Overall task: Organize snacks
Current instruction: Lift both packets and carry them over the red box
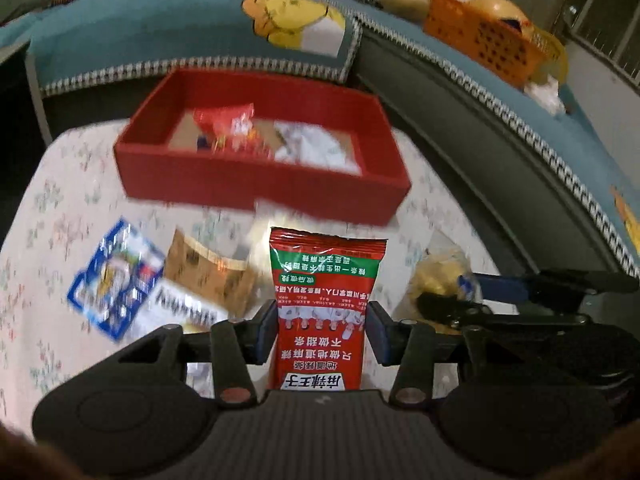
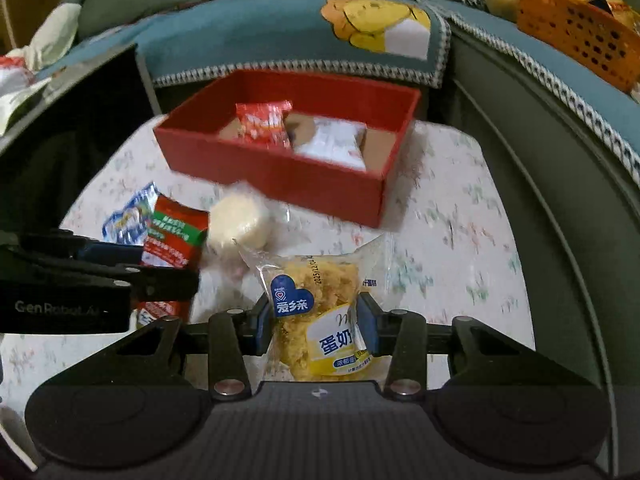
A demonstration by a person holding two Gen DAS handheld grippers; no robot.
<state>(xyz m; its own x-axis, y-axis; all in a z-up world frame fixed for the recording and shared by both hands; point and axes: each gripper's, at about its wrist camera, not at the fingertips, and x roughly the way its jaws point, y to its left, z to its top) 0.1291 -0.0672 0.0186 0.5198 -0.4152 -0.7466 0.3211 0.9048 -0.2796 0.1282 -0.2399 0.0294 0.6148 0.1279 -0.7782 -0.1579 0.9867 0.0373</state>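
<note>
Gripping a red spicy-snack packet [image 1: 326, 308] upright between the narrow pads of the left gripper [image 1: 325, 330], above the floral tablecloth [image 1: 60, 320] and just short of the red box [image 1: 260, 184]. Pinching a clear-wrapped yellow cake [image 2: 320, 320] in the right gripper [image 2: 316, 326], likewise in front of the red box. Lying inside the red box: a red candy bag [image 2: 264, 122] and a white packet [image 2: 334, 144]. Resting beside the box's near wall, a round pale bun [image 2: 238, 220]; farther left, a blue packet [image 1: 116, 276].
</note>
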